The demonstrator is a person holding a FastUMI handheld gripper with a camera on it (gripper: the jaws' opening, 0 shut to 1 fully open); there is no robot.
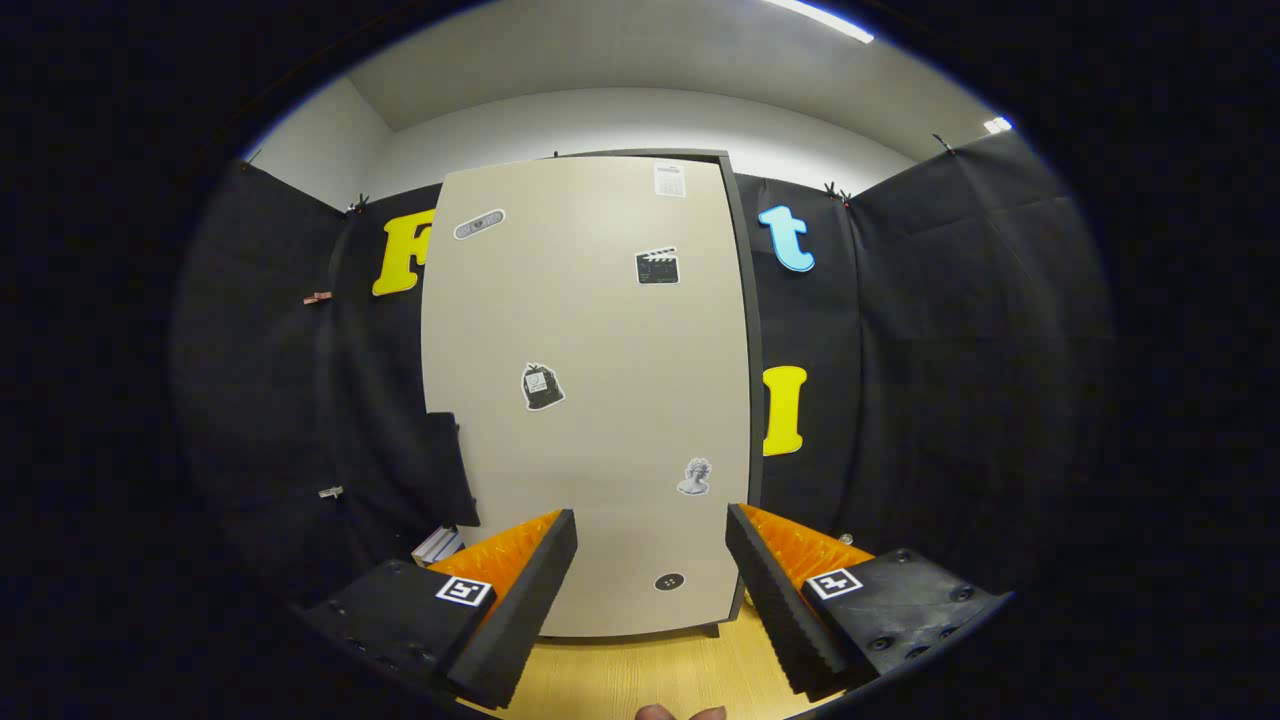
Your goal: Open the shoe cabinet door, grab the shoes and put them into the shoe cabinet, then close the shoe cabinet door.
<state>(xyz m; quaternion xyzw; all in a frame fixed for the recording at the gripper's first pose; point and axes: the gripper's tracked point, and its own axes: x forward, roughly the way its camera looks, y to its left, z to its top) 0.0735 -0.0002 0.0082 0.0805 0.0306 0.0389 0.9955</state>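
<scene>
Wide-open gripper [650, 535] holds nothing before cabinet door [590, 390].

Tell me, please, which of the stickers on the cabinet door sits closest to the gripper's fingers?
The small dark oval sticker low on the cabinet door, seen in the gap of the open gripper. The statue-head sticker and the other stickers sit higher up.

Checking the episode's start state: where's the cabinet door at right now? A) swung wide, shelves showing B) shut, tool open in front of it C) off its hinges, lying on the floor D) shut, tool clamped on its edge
B: the beige cabinet door sits flush in its dark frame with no shelves showing, and the tool hangs open ahead of it, fingers apart and holding nothing.
</scene>
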